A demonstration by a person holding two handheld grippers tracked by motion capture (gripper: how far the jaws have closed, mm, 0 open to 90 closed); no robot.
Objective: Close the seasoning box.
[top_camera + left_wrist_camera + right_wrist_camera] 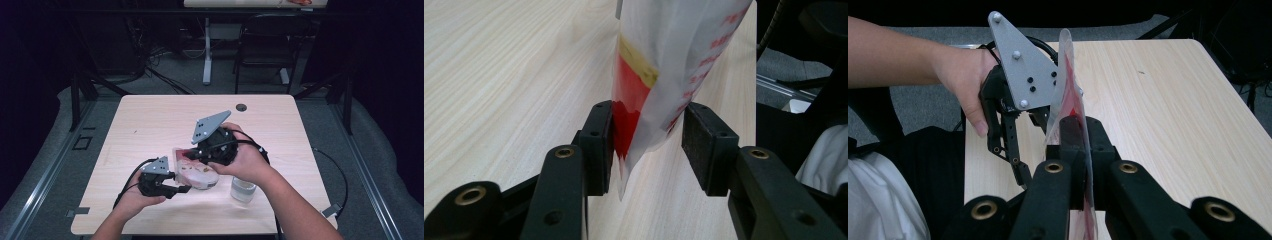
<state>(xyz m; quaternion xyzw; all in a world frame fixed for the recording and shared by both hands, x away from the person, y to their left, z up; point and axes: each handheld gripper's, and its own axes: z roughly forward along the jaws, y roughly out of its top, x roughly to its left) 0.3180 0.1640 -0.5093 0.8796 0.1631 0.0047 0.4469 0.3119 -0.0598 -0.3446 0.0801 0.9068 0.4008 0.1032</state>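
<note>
My right tool (1075, 150) is clamped on the bag (197, 170) at center frame; my left tool (646, 145) stands apart around its lower corner, not yet gripping. Opening it looks undone.

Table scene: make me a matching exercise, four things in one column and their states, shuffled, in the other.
Things:
1. pouch
2. right gripper
3. left gripper
4. cup

States:
A. jaws apart around the pouch's edge
B. clamped shut on the pouch
C. standing on the table near the person's right forearm
D. held up between both grippers

Pairs: 1-D, 2-B, 3-A, 4-C
</note>
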